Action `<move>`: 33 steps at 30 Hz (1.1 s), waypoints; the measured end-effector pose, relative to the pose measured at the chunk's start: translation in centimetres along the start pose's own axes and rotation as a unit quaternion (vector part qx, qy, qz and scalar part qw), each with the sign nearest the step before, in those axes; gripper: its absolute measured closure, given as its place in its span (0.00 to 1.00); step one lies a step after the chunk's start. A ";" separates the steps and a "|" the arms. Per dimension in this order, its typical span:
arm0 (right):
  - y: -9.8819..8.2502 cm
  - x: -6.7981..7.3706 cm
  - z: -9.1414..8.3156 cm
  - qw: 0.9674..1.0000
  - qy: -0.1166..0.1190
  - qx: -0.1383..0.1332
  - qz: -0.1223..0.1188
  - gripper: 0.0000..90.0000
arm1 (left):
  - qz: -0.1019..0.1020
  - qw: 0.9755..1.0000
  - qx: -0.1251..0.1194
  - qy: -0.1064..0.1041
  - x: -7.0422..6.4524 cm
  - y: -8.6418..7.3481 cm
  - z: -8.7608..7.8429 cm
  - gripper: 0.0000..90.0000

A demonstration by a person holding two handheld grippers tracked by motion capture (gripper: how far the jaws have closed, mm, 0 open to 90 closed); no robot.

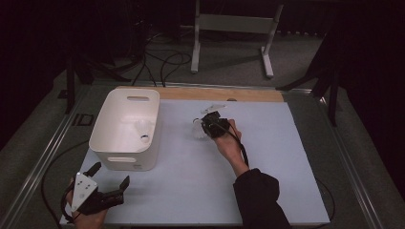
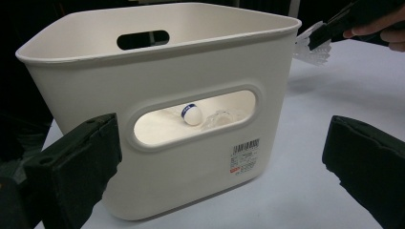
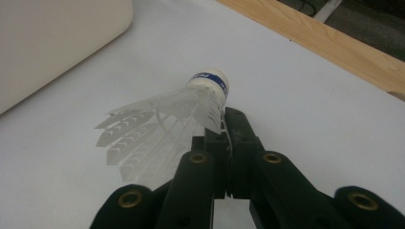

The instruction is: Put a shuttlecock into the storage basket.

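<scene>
Black fingers of the right gripper (image 3: 224,124) are clamped together on the skirt of a white feathered shuttlecock with a blue band round its white cork (image 3: 167,124), pinching the feathers just behind the cork. In the right gripper view the shuttlecock lies tilted, cork pointing away, above the pale blue worktop (image 3: 305,81), whose light wooden edge strip (image 3: 334,43) runs across the far corner. From the high view the right gripper (image 1: 204,128) sits near the middle of the worktop, to the right of a cream rectangular plastic bin with slot handles (image 1: 125,160), well apart from it.

Inside the bin, through its near handle slot, a second shuttlecock with a blue-banded cork (image 2: 193,114) rests on the floor of the bin.

At the near left corner of the worktop the left gripper (image 1: 111,179) holds its fingers wide apart with nothing between them, facing the bin's near wall.
</scene>
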State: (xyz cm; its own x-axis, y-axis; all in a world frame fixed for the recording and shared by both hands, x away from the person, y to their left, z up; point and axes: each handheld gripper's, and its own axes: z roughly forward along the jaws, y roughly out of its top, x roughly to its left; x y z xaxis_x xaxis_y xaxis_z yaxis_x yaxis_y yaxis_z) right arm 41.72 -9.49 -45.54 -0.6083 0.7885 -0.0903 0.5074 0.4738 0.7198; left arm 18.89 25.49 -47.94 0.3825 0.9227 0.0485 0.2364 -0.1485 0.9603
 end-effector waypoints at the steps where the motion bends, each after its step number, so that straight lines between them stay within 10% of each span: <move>1: 0.0 0.0 -0.1 1.000 0.000 0.000 0.001 0.99 | 0.000 1.000 0.000 0.000 0.0 0.0 0.0 0.00; 33: 1.0 0.2 -2.0 1.000 0.016 -0.016 0.007 0.99 | 0.000 1.000 0.001 0.000 0.0 0.0 0.0 0.00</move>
State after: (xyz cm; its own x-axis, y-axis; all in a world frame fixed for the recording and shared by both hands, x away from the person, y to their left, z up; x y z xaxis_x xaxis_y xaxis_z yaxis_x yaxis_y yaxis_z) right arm 40.84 -9.61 -43.43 -0.6208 0.7818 -0.0579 0.4964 0.4492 0.7428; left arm 18.89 25.47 -47.95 0.3816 0.9231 0.0483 0.2375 -0.1484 0.9600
